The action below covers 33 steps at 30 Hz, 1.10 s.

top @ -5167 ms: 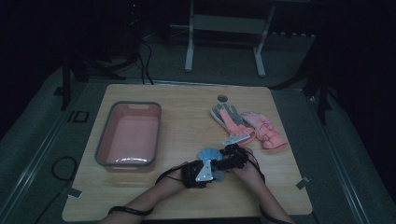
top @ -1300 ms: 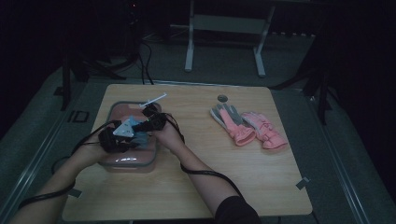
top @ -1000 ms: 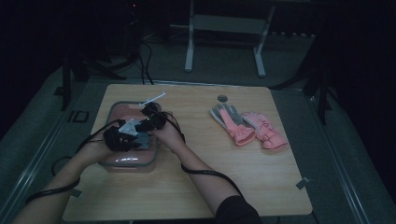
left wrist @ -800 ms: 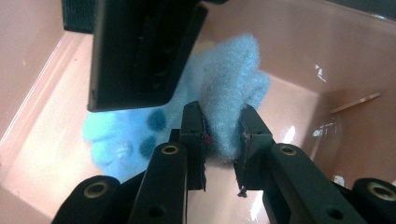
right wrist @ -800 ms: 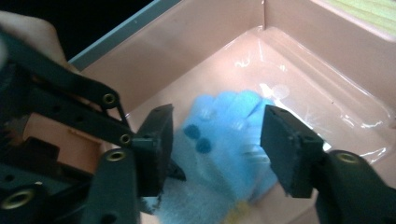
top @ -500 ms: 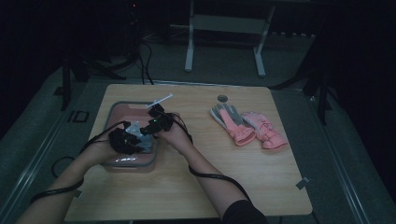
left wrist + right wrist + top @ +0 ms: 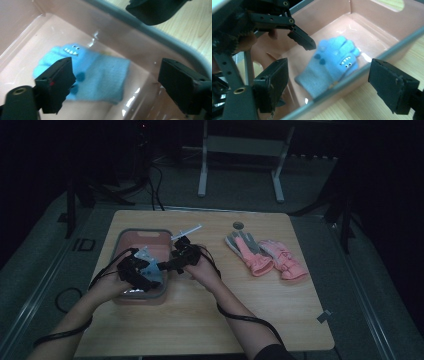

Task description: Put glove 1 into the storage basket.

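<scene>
A blue glove (image 7: 100,75) with a toothy monster face lies flat on the floor of the pink bin (image 7: 142,232). My left gripper (image 7: 117,72) hangs over it inside the bin. Its jaws have just been opening, and they stand wide apart and clear of the glove. My right gripper (image 7: 330,71) is at the bin's right rim (image 7: 362,72). It looks in at the glove (image 7: 332,65), and its jaws have also just been opening, with nothing pressed between them. In the high view both grippers (image 7: 145,271) (image 7: 167,265) are at the bin.
Two more gloves lie on the wooden table to the right, a grey and pink one (image 7: 247,251) and a pink one (image 7: 284,261). A small round disc (image 7: 238,225) sits behind them. A white strip (image 7: 186,231) rests by the bin's far right corner.
The blue glove went from the table's front middle to the bin and now lies loose on its floor. Both grippers have let go. The right hand has drawn back to the right.
</scene>
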Each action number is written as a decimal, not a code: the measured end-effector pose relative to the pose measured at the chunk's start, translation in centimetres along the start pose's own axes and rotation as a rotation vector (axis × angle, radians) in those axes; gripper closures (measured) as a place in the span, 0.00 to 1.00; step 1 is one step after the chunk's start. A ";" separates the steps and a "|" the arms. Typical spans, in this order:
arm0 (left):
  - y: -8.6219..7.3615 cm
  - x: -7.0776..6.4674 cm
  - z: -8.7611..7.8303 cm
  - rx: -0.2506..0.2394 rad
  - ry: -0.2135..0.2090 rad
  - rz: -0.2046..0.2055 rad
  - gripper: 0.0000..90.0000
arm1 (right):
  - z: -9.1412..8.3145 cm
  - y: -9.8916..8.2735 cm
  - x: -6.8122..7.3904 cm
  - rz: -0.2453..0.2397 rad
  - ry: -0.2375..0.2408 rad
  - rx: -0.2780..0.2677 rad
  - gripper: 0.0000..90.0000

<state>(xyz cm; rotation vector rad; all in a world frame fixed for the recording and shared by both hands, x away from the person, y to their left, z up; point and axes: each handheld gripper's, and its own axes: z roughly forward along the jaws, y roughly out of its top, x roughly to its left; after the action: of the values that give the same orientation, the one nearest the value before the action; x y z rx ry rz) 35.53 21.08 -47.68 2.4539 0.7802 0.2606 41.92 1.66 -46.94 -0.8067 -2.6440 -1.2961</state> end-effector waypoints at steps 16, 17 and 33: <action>4.2 -3.5 0.0 -0.094 -0.070 0.005 0.09 | -4.5 -3.1 -1.5 -0.023 -0.080 -0.007 0.17; 4.4 -3.8 0.1 -0.099 -0.075 0.008 0.09 | -4.8 -3.3 -1.6 -0.016 -0.084 -0.007 0.17; 6.5 -8.2 2.6 -0.125 -0.114 0.055 0.08 | -9.4 -7.5 -3.8 0.027 -0.121 -0.011 0.15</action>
<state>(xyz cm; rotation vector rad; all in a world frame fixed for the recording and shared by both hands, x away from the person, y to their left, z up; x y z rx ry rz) 32.79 10.71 -46.36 2.3521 0.6295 0.1828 40.07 -10.80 -47.47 -0.9475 -2.7090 -1.2968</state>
